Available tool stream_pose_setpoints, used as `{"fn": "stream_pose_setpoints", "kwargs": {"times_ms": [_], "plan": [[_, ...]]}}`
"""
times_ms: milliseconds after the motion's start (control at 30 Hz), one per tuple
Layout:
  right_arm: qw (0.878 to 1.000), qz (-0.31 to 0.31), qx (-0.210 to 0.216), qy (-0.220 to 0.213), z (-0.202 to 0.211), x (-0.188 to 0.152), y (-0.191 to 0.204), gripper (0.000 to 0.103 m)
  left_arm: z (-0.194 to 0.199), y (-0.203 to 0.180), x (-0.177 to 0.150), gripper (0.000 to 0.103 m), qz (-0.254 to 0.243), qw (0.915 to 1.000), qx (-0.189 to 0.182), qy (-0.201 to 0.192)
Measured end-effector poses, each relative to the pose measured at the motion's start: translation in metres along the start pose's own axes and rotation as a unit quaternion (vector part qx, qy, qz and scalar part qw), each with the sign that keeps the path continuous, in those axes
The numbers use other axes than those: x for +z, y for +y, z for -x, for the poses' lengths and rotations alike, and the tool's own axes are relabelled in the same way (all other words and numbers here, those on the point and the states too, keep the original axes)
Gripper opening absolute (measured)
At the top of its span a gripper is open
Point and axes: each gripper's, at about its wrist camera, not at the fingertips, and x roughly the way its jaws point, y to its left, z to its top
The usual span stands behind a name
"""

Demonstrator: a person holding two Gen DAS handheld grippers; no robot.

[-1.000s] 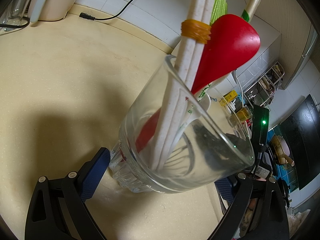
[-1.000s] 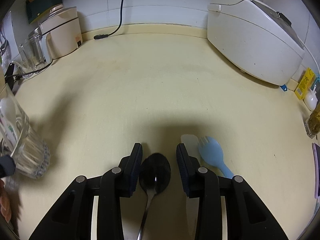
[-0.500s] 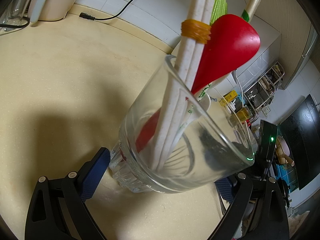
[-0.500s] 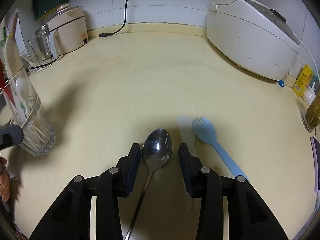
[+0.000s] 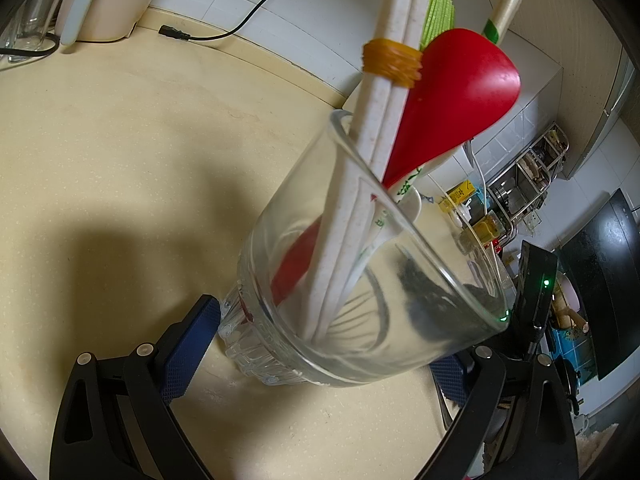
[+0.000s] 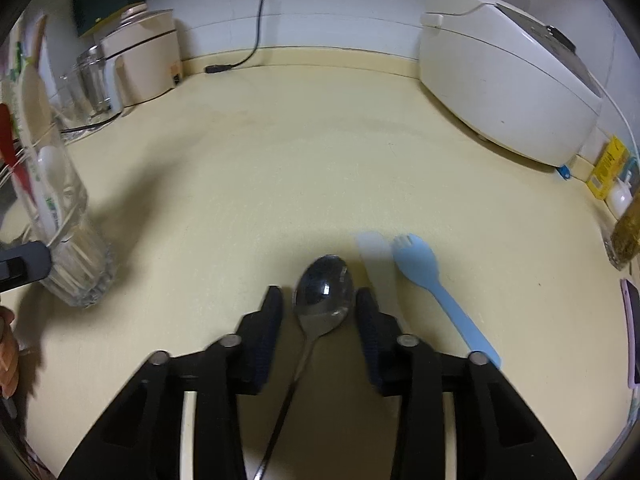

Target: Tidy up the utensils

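Left gripper (image 5: pixel 320 340): jaws clamp the glass (image 5: pixel 360 280); right pad half hidden behind it.
Right gripper (image 6: pixel 318 320): jaws have just been closing, spread round the metal spoon (image 6: pixel 324 296), not pressing; handle cut off at bottom edge.
White knife (image 6: pixel 376 260): blurred, lower right on the bench (image 6: pixel 320 140).

Cream surface (image 6: pixel 320 152) meets white tiled wall (image 5: pixel 280 20). White rice cooker (image 6: pixel 508 80) at right; black power cord (image 6: pixel 256 20) hangs down wall.

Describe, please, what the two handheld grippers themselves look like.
Both the left gripper and right gripper have angular black frames with triangular cut-outs, round silver screws at the joints, and dark blue textured fingers. No cables or sleeves show.
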Motion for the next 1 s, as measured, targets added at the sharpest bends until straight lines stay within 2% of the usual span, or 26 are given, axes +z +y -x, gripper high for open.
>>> {"fn": "stream_pose_setpoints", "kwargs": {"times_ms": [267, 533, 800, 1000], "plan": [[1.000, -0.010, 0.011, -0.002, 0.000, -0.002, -0.003, 0.030, 0.000, 0.000, 0.000, 0.097, 0.000, 1.0000, 0.000, 0.000], [0.997, -0.053, 0.062, -0.008, 0.002, -0.002, -0.012, 0.030, 0.000, 0.000, 0.000, 0.097, 0.000, 1.0000, 0.000, 0.000], [0.992, -0.046, 0.064, -0.094, 0.040, 0.001, -0.006, 0.030, 0.000, 0.000, 0.000, 0.097, 0.000, 1.0000, 0.000, 0.000], [0.984, -0.035, 0.060, -0.163, 0.073, 0.006, 0.001, 0.030, 0.000, 0.000, 0.000, 0.097, 0.000, 1.0000, 0.000, 0.000]]}}
